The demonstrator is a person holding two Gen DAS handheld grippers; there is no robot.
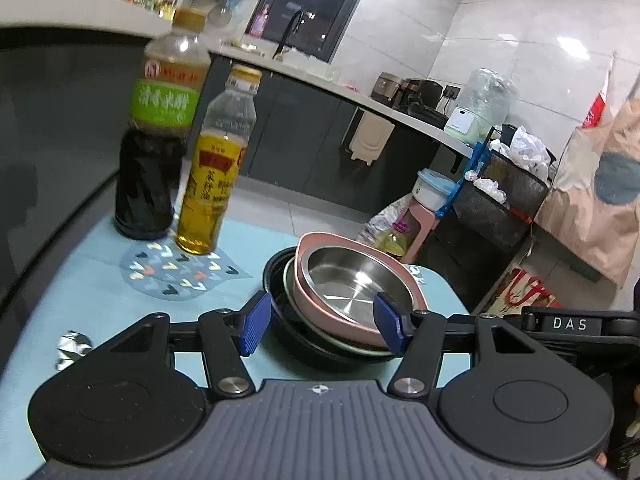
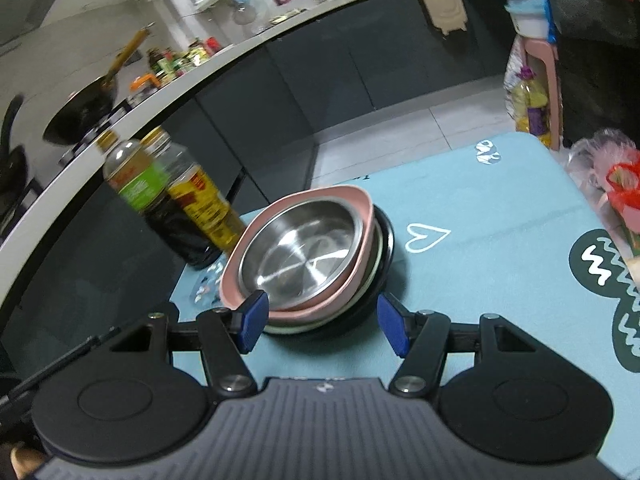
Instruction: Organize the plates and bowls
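In the left wrist view, my left hand-held gripper [image 1: 322,322] gapes wide around the near rim of the stacked bowls [image 1: 352,284], lower centre on the blue bench [image 1: 100,292]. In the right wrist view, my right hand-held gripper [image 2: 320,324] also stands apart, the stack at centre, two bottles [image 2: 176,204] at its left.

L gripper [image 1: 320,322] jaws wide apart, level. R gripper [image 2: 320,322] same, jaws spread, holding nothing; R tilt hard to judge w/ fisheye.
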